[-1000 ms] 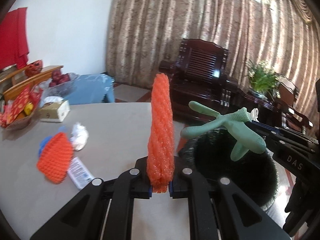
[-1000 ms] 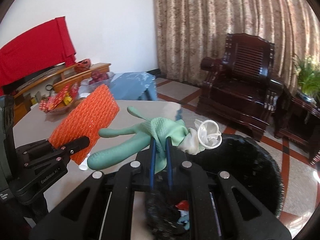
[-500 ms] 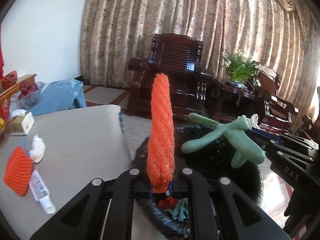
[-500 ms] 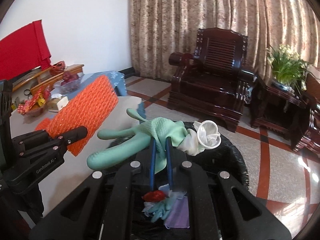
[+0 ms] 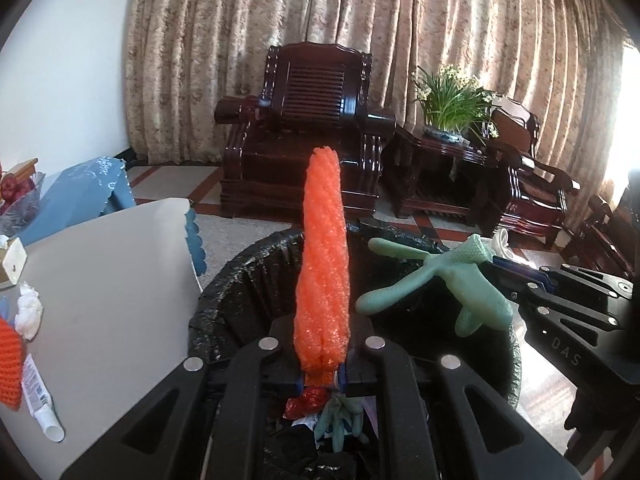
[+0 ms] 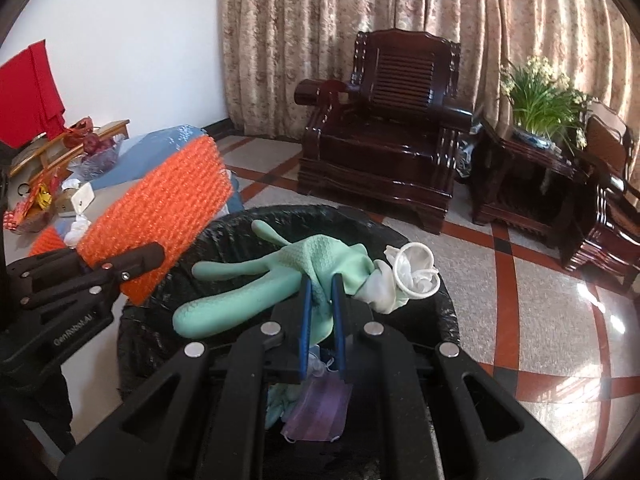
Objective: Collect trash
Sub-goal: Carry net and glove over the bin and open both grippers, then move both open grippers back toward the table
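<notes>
My left gripper is shut on an orange foam fruit net that stands upright over the black-lined trash bin. My right gripper is shut on a green rubber glove with a white cuff, also held above the bin. The glove and right gripper show at the right of the left wrist view. The net and left gripper show at the left of the right wrist view. Inside the bin lie a purple mask, another green glove and red scrap.
The grey table at left holds another orange net, a white tube, a crumpled tissue and a small box. A dark wooden armchair, side table with plant and tiled floor lie beyond.
Both grippers have swung right, away from the table, with their loads. They now hang over the open bin, whose contents have come into view.
</notes>
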{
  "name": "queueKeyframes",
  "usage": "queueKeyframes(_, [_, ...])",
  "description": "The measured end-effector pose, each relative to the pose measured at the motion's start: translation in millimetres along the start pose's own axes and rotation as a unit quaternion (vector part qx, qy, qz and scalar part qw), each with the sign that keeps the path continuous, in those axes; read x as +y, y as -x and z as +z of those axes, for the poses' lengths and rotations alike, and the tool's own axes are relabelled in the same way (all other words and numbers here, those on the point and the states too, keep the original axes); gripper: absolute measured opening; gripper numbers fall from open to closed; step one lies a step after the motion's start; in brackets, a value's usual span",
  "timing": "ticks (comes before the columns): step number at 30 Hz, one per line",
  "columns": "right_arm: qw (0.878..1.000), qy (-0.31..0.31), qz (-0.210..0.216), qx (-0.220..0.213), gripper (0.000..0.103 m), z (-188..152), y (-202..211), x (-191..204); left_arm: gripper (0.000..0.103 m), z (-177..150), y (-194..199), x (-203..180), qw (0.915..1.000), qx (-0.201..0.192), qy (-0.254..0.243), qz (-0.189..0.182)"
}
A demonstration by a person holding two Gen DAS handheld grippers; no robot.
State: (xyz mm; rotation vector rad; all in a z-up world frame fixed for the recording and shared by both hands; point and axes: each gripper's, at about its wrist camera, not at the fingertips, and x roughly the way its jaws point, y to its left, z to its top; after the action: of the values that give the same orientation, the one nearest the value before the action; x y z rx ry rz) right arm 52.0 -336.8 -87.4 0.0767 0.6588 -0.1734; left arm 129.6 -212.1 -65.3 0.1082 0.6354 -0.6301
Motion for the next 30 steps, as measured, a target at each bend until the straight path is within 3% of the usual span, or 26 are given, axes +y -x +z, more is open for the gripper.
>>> queueKeyframes(4, [1.000, 0.002, -0.014, 0.011, 0.021, -4, -6, -3, 0.019, 1, -1, -1, 1.0000, 0.000, -0.001, 0.000])
queueKeyframes(6, [1.000, 0.002, -0.018, 0.013, 0.028, -6, -7, -5, 0.036, 1, 1, 1, 1.0000, -0.002, 0.000, -0.001])
queueKeyframes(7, [1.000, 0.001, -0.020, 0.015, 0.037, -6, -8, -5, 0.039, 1, 3, 2, 1.0000, -0.004, 0.001, -0.002])
queueKeyframes(9, [1.000, -0.002, -0.022, 0.015, 0.043, -8, -7, -5, 0.046, 2, 6, 2, 1.0000, -0.007, 0.002, -0.002])
queueKeyframes(15, [1.000, -0.005, -0.020, 0.006, 0.092, -6, -3, 5, 0.069, 3, 27, 18, 0.9995, -0.024, 0.011, 0.014])
queueKeyframes(21, [1.000, -0.002, 0.021, -0.008, 0.096, 1, 3, 33, 0.081, -1, 53, 47, 0.9982, -0.038, 0.026, 0.040])
queueKeyframes(30, [0.997, 0.013, 0.069, -0.031, 0.097, 25, 9, 82, 0.084, -9, 101, 104, 0.9911, -0.064, 0.046, 0.107])
